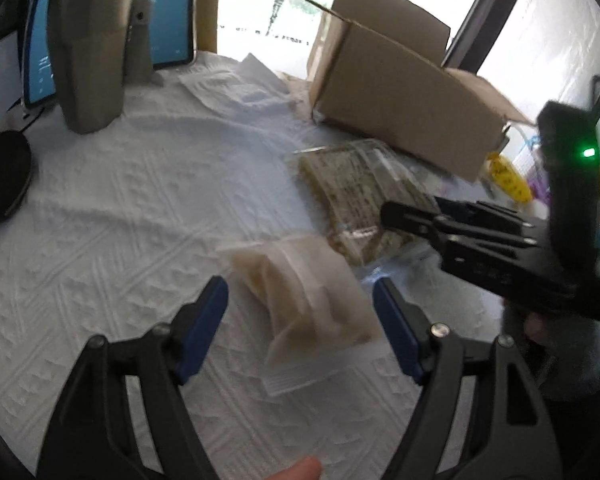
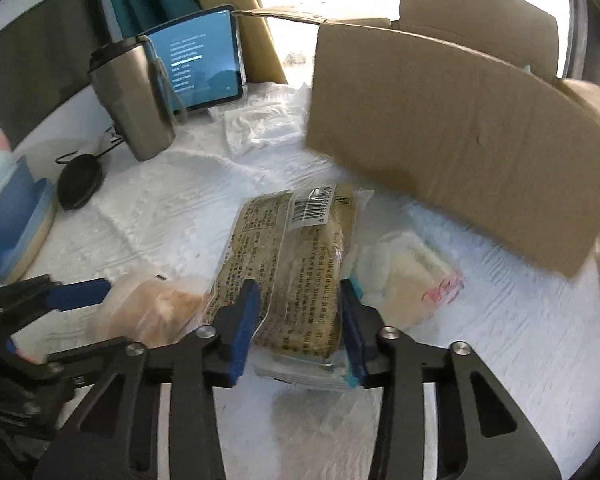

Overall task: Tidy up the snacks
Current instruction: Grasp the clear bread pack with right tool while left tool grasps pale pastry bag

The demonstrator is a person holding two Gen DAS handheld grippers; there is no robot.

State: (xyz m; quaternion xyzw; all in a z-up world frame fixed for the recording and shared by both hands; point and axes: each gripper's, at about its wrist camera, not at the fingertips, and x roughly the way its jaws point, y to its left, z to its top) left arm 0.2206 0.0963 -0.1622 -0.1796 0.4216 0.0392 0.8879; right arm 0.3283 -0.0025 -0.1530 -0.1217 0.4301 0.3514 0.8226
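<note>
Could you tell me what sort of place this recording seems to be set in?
Most likely a home, at a table by a bright window. A white textured tablecloth covers it, with a tablet, a steel travel mug and an open cardboard box beside wrapped snacks.

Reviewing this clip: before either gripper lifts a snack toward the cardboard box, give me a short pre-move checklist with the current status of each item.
1. Right gripper closed on the printed snack pack, blue pads against both sides: ok.
2. Pack free of neighbours: not ok; its near end lies on a flat packet, and the pale wrapped snack touches its side.
3. Left gripper astride the translucent bag: ok, but open, not yet gripping.
4. Grippers apart from each other: ok, though close.
5. Cardboard box flaps up, opening reachable: cannot tell; only its outer wall shows.
6. Steel tumbler and tablet clear of the path: ok.
</note>
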